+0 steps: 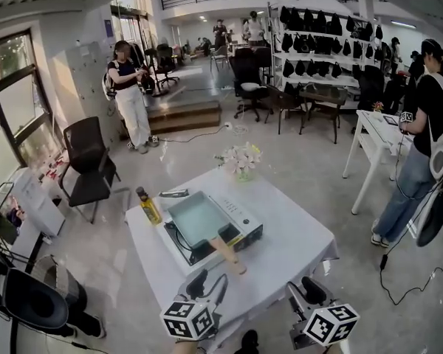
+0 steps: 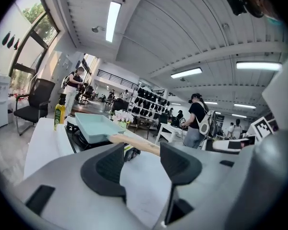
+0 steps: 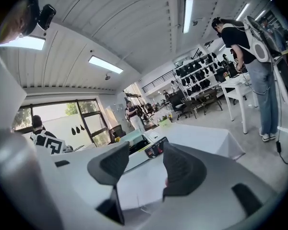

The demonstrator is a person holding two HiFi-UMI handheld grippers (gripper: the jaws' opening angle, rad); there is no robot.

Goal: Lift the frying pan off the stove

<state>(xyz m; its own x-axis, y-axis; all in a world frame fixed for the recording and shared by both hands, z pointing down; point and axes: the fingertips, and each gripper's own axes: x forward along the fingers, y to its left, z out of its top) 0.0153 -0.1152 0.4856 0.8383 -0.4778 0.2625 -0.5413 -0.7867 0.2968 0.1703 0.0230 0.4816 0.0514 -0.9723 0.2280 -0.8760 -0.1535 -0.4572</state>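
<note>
Head view: pan (image 1: 198,217) sat on stove (image 1: 245,232); handle (image 1: 229,254) ran to 5 o'clock, stopping short of left gripper (image 1: 209,285).
Left gripper view: jaws wide, empty; handle at 12 o'clock, just beyond. Suggest going straight in, clamping mid-handle, lifting level.
Right gripper view: right gripper (image 3: 146,164) released, empty; pan at 11 o'clock.

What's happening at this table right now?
A person holds two grippers at the near edge of the white table. The pale-green frying pan sits on the stove, its wooden handle pointing toward them. The left gripper is aimed at that handle with its jaws apart and nothing between them; it has not reached it. The right gripper is likewise open and empty. The pan is not lifted yet.
</note>
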